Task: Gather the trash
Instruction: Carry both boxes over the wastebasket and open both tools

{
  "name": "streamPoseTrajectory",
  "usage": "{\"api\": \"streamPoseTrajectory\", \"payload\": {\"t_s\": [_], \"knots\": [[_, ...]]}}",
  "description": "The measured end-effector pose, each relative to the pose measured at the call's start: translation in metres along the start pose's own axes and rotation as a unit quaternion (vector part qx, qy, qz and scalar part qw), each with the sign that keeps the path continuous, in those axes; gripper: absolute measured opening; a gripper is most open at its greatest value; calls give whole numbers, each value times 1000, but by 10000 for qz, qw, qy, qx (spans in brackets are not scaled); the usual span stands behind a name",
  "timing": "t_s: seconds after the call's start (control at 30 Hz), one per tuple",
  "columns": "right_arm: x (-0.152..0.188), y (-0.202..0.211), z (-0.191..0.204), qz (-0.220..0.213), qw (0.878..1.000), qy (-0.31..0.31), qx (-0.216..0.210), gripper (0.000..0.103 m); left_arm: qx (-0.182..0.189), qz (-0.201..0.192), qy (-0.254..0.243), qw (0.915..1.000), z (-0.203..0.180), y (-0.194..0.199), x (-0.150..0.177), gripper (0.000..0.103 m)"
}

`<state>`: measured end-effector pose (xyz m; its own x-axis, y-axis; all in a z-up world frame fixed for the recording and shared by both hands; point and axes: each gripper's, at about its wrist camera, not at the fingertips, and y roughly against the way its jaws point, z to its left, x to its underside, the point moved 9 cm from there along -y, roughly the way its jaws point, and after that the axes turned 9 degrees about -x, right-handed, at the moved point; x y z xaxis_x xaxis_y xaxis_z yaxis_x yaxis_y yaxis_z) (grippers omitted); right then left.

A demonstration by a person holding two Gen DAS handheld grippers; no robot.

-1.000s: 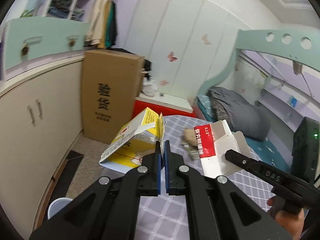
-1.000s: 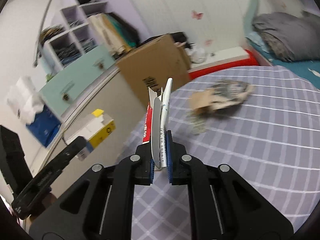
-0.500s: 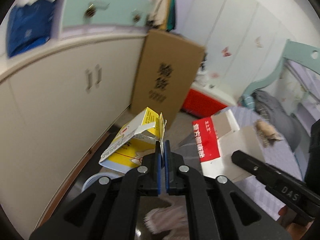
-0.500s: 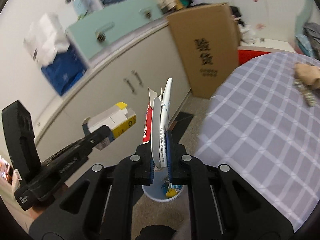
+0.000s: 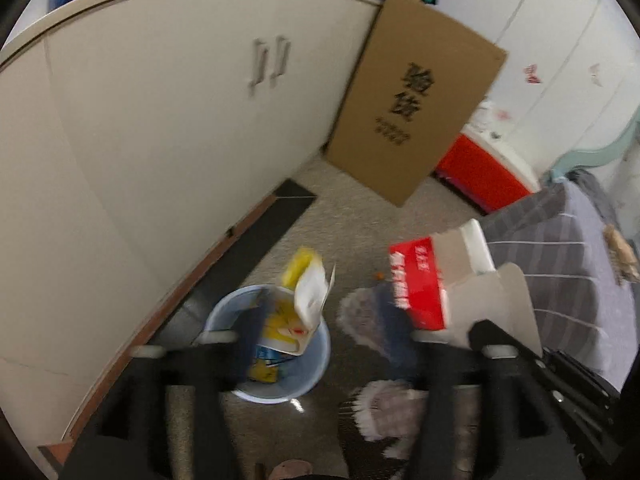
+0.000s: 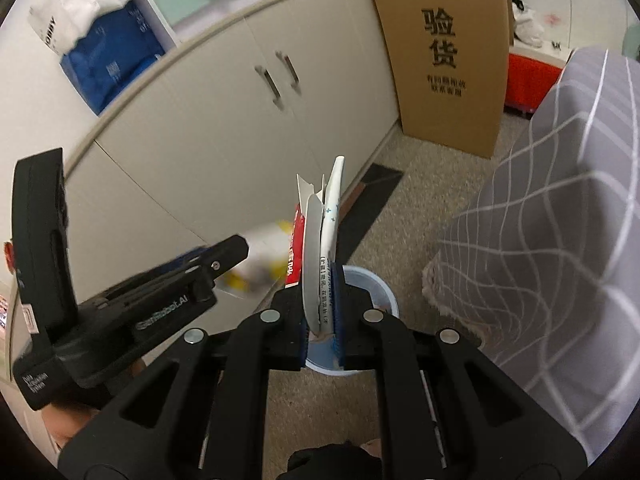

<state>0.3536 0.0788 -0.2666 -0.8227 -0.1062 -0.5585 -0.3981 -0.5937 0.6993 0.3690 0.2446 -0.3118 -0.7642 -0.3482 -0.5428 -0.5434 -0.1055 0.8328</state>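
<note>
We hold our left hand-held gripper (image 5: 324,320) tilted steeply downward, its jaws opening and standing wide apart, with nothing pressed between the blurred fingers (image 5: 248,332). Our right hand-held gripper (image 6: 322,312) points downward too, its jaws drawn tight together on a thin flattened piece of card that sticks up from between the pads. In the right wrist view the left one reaches in from the left, just beside the right, and a bit of our hand (image 6: 68,426) shows beneath its handle.
</note>
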Motion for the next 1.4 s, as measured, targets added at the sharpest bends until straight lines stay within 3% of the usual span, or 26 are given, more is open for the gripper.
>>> {"api": "streamPoseTrajectory", "payload": {"t_s": [0.23,0.7,0.9,0.93,0.97,1.03,1.23,1.4], "knots": [[11,-22,-3,221,9997,-37,82,10,10,58,193,9998,12,-3,2,66],[10,-29,10,248,9997,51,10,10,-40,-4,202,9998,21,4,4,69],[4,-32,22,195,9997,110,-122,13,-508,-119,403,9978,45,7,1,71],[3,-34,23,188,9997,102,-137,22,-601,-123,482,9970,50,8,0,71],[1,-39,25,218,9996,86,-135,56,-642,-142,569,9962,54,9,-1,71],[-2,-41,19,134,9999,-13,27,69,-808,-183,767,9936,66,12,-2,75],[1,-37,23,143,9998,158,57,69,-807,-199,732,9938,73,17,0,75],[-9,-15,24,-135,9993,309,189,69,-684,-244,688,9950,60,27,0,75]]}}
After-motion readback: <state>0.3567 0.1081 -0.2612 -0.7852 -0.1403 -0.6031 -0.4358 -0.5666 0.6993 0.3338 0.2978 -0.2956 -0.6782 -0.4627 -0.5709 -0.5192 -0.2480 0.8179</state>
